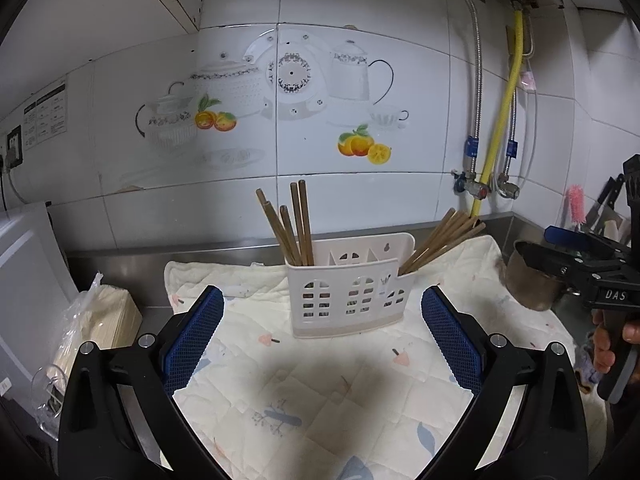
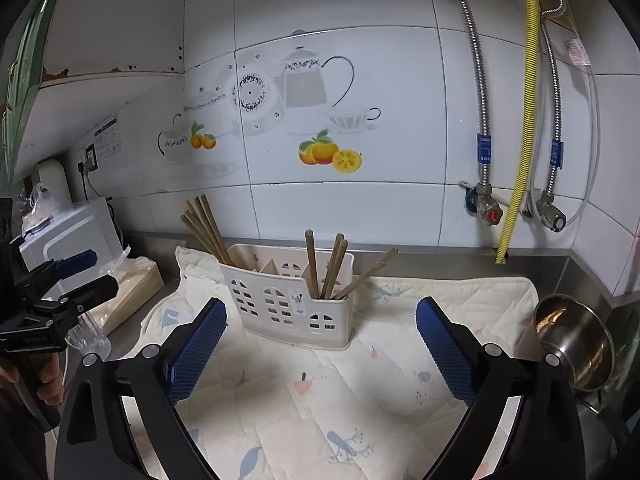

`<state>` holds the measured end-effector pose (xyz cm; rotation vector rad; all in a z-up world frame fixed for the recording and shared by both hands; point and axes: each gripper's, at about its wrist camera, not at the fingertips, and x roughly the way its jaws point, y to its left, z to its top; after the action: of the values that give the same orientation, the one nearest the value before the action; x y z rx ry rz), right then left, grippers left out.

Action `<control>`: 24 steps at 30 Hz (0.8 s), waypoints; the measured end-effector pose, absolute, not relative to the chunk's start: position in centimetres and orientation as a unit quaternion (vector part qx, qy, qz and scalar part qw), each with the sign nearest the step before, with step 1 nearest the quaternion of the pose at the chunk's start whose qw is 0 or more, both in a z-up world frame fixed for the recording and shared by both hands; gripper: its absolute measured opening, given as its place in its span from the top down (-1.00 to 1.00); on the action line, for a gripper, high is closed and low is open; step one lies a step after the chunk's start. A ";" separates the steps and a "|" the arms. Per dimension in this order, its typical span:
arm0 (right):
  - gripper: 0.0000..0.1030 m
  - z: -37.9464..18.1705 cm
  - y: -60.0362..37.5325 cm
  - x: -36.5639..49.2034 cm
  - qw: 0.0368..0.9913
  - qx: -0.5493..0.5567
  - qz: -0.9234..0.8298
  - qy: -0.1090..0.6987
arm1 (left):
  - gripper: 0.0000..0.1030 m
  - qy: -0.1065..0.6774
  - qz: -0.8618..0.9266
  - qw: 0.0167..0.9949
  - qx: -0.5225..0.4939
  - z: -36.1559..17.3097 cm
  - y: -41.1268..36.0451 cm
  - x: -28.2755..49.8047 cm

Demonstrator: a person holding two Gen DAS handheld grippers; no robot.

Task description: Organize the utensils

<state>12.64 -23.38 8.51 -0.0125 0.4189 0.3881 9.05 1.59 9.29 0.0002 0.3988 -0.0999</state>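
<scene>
Chopsticks [image 2: 326, 266] stand in holder [image 2: 288, 304], beyond the gaping, empty right tool [image 2: 322, 344].

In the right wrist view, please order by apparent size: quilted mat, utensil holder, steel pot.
1. quilted mat, clearly the largest.
2. utensil holder.
3. steel pot, though it sits near the edge, where the fisheye distorts it.

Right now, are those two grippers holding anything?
Left gripper: open, holding nothing.
Right gripper: open, holding nothing.
</scene>
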 end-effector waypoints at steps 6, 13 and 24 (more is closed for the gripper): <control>-0.82 7.8 -23.0 11.9 0.961 -0.020 0.183 0.205 | -0.90 0.198 -0.047 0.979 -0.002 8.8 1.5 8.0; -0.84 7.0 -22.8 11.0 0.965 -0.035 0.162 0.205 | -0.90 0.212 -0.041 0.976 -0.012 7.9 1.5 7.6; -0.85 5.9 -22.9 9.6 0.964 -0.031 0.159 0.212 | -0.90 0.219 -0.026 0.975 -0.022 7.3 1.8 6.6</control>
<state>9.56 -22.91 5.93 -0.0622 0.4298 0.3210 6.64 1.77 7.28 -0.0449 0.4420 -0.0515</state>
